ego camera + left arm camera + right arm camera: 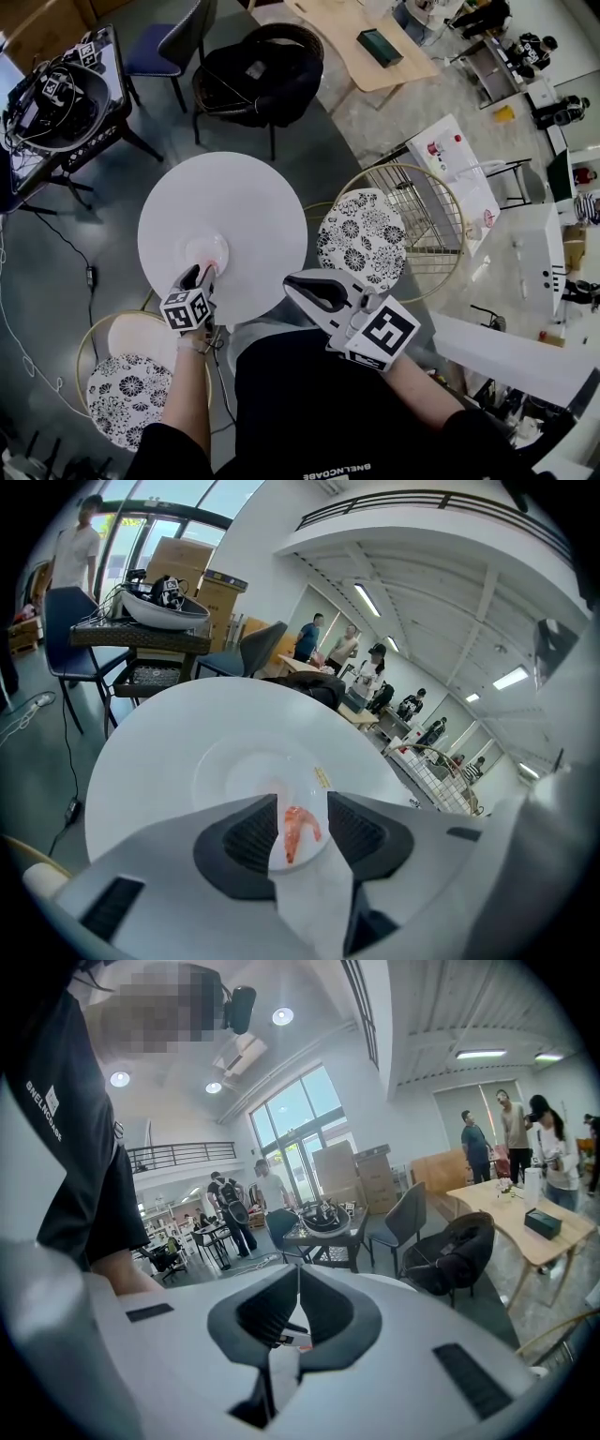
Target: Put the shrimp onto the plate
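Left gripper view looks down between my own two jaws at the round white table [141, 752]. My left gripper [302, 803] is released, its black pads [244, 841] standing apart. In the gap between them I see the shrimp [298, 829], orange-pink and curved. It lies on the plate [234, 771], a small pale dish sitting on the near part of the table, and neither pad touches it.

From the head view, my left gripper [199, 278] hangs over the table's [244, 202] near edge, right at the plate [194, 246], with its marker cube toward me. My right gripper [298, 284] sits at the table's near right rim, apart from the plate.

In the right gripper view my right gripper [298, 1279] is clenched: the two jaw tips meet and nothing is caught between them.

A stool with a black-and-white flowered cushion [361, 239] stands just beside the table on its right. Another flowered stool [127, 389] stands off its near left side. A black chair [258, 80] is on the table's far side.
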`<state>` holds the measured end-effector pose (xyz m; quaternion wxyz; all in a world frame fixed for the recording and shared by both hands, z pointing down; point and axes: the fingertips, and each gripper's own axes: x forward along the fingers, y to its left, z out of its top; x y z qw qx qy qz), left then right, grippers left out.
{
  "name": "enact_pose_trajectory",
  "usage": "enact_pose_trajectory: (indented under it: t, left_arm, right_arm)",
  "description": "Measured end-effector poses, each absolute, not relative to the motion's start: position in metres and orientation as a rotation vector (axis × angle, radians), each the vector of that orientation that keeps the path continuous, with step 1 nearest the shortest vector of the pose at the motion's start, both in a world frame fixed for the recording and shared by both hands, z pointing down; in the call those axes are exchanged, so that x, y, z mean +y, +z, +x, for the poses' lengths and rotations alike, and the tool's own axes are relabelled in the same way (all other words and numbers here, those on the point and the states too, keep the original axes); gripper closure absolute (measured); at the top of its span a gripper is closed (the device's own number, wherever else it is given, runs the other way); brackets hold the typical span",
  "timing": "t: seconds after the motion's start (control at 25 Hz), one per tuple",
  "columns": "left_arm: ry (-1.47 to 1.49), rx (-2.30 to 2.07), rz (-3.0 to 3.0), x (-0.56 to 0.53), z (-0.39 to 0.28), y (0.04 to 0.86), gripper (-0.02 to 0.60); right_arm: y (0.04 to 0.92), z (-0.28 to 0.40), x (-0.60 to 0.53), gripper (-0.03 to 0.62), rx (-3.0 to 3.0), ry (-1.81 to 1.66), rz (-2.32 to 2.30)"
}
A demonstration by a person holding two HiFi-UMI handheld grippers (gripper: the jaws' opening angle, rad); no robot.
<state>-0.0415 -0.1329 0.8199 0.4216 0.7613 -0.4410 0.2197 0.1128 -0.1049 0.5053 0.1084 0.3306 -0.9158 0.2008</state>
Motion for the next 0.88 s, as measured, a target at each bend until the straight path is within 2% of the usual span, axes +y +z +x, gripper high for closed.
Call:
enact_pose_trajectory:
  t: [0.52,0.76,0.88]
  left_arm:
    - [0.41,-1.188,1.974,-0.146,-0.052,0.761,0.439]
    - [0.299,-1.281,2.031,-0.146,-0.065,0.707,0.527]
    - [0.241,-1.299,2.07,-0.143,-0.07,0.678,0.542]
  right_arm:
    - [0.492,0.101,-0.104,0.576,-2.733,0.555,0.933]
    - [0.477,0.091,-0.106,0.576,-2.772,0.526,0.931]
    - [0.472,0.082,-0.104,0.577,-2.799,0.51,0.899]
